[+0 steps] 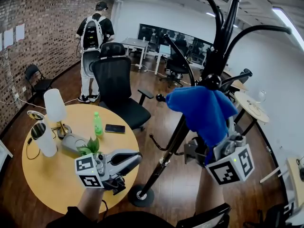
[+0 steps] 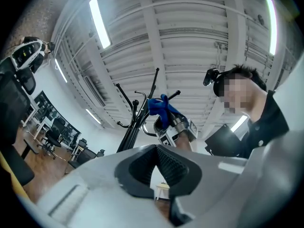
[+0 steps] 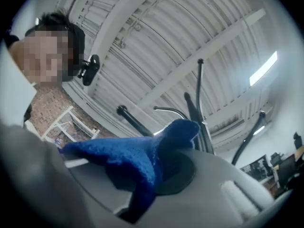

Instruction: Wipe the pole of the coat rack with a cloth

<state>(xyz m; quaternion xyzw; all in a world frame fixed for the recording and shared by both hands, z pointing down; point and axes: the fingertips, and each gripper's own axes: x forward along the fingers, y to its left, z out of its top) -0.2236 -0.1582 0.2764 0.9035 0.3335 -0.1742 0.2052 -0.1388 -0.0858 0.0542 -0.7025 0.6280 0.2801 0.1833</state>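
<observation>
The black coat rack's pole (image 1: pixel 175 137) leans from its round base (image 1: pixel 141 196) up to curved hooks at the top. A blue cloth (image 1: pixel 204 109) drapes against the pole around mid height, and my right gripper (image 1: pixel 214 140) is shut on it from below, jaws pointing upward. In the right gripper view the cloth (image 3: pixel 135 156) fills the jaws, with the pole (image 3: pixel 194 112) just behind it. My left gripper (image 1: pixel 135 159) hovers over the table edge left of the pole, shut and empty. The left gripper view shows its closed pads (image 2: pixel 164 163), the rack (image 2: pixel 135 125) and the cloth (image 2: pixel 160 107) beyond.
A round wooden table (image 1: pixel 42 179) at the left carries a lamp (image 1: pixel 55 107), a green bottle (image 1: pixel 97 124), a phone (image 1: pixel 115 128) and a small plant. A black office chair (image 1: pixel 116 84) stands behind it. A person with a backpack (image 1: pixel 92 34) stands at the back. A small round table (image 1: pixel 252 107) stands at the right.
</observation>
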